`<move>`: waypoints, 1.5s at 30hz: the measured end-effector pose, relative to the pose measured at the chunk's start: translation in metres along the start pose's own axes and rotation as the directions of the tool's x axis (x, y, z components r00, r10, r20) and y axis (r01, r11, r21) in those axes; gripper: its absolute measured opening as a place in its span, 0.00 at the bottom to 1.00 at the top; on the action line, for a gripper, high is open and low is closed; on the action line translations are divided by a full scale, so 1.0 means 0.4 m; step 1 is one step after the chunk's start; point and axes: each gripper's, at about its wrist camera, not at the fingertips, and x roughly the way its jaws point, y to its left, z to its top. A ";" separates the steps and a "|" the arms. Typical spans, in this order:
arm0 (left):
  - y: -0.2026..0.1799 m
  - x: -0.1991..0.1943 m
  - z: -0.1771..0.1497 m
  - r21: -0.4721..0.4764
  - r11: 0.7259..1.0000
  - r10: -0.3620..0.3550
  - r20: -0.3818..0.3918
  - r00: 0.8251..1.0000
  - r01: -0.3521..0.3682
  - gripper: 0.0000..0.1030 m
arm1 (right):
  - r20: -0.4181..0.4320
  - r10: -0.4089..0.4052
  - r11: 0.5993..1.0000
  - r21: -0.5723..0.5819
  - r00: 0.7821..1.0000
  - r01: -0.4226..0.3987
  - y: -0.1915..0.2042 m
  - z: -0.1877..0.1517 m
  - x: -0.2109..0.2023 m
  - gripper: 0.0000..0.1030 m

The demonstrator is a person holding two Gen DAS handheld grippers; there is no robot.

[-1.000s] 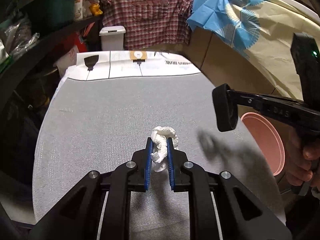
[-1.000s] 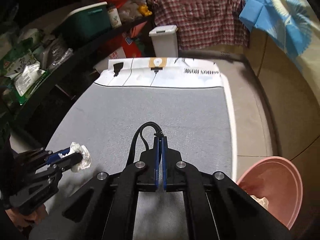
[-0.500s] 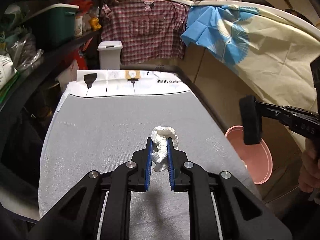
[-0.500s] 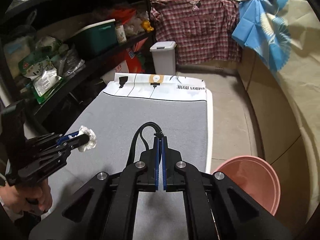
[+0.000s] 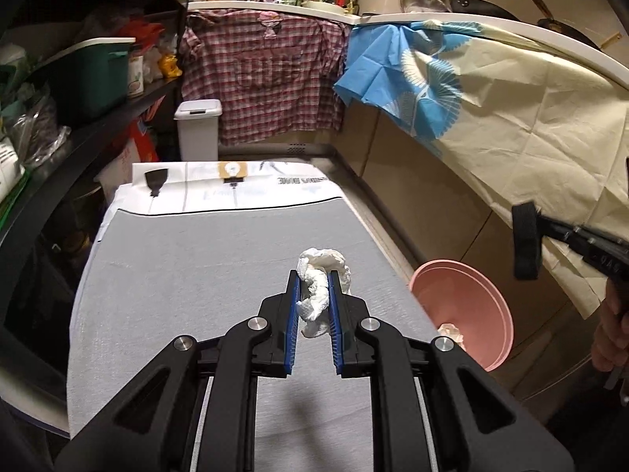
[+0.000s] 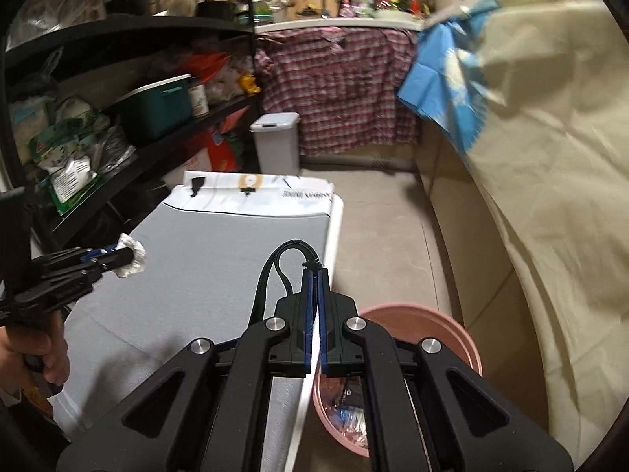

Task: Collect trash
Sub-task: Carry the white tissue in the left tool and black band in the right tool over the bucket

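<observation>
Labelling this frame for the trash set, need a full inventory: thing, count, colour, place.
crumpled tissue: 1, white, pinched in the left gripper above the table
black cable: 1, black, looped, pinched in the right gripper
basin: 1, pink, on the floor right of the table, some trash inside
table: 1, grey cover, white printed far end
lidded bin: 1, white, on the floor beyond the table
plaid shirt: 1, red check, hung over the far counter
cloth: 1, cream and blue, draped on the right
storage box: 1, green with white lid, left shelf
left gripper: black, blue pads, shut on the tissue
right gripper: black, blue pads, shut on the cable
</observation>
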 end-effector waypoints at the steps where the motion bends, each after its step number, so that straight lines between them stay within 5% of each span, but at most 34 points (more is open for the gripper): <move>1: -0.008 0.002 0.002 0.002 1.000 -0.005 0.001 1.000 0.005 0.13 | -0.006 -0.002 1.000 0.010 1.000 0.002 -0.009 -0.007 0.002 0.03; 17: -0.183 0.065 0.014 0.072 0.992 -0.100 -0.023 0.995 0.102 0.13 | -0.028 -0.080 0.995 0.060 0.996 0.082 -0.113 -0.054 0.000 0.03; 45: -0.455 0.222 -0.022 0.190 0.943 -0.250 -0.145 0.957 0.275 0.13 | -0.096 -0.185 0.968 0.156 0.978 0.198 -0.267 -0.095 0.018 0.03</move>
